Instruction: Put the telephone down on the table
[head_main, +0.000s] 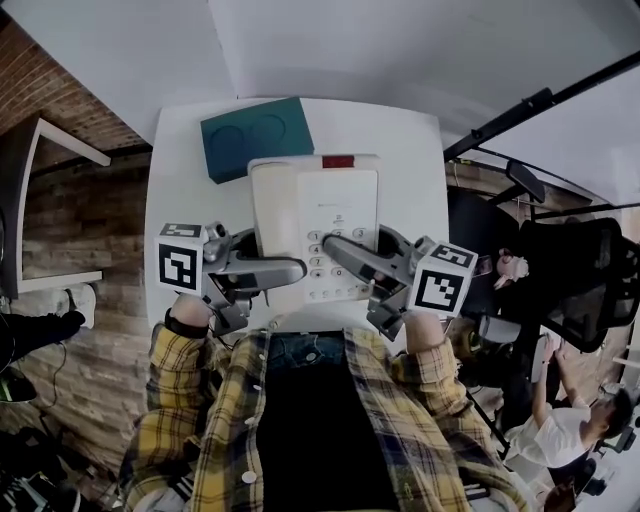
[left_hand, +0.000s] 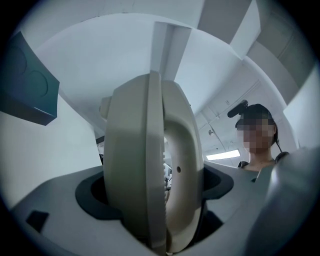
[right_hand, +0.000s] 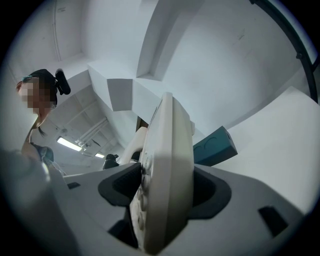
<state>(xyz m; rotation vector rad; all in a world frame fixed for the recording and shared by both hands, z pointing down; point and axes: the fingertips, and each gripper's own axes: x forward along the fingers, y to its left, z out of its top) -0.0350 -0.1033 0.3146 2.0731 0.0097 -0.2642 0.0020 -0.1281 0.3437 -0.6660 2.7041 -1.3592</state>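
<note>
Telephone (head_main: 325, 215) sits low over the white table (head_main: 180, 200), near the teal box (head_main: 255, 135) (contact unclear). Left gripper (head_main: 295, 270) and right gripper (head_main: 335, 248) each clamp one side edge, jaws spread wide, probably to keep it level.

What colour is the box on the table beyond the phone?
Dark teal. The box shows best in the head view.
</note>
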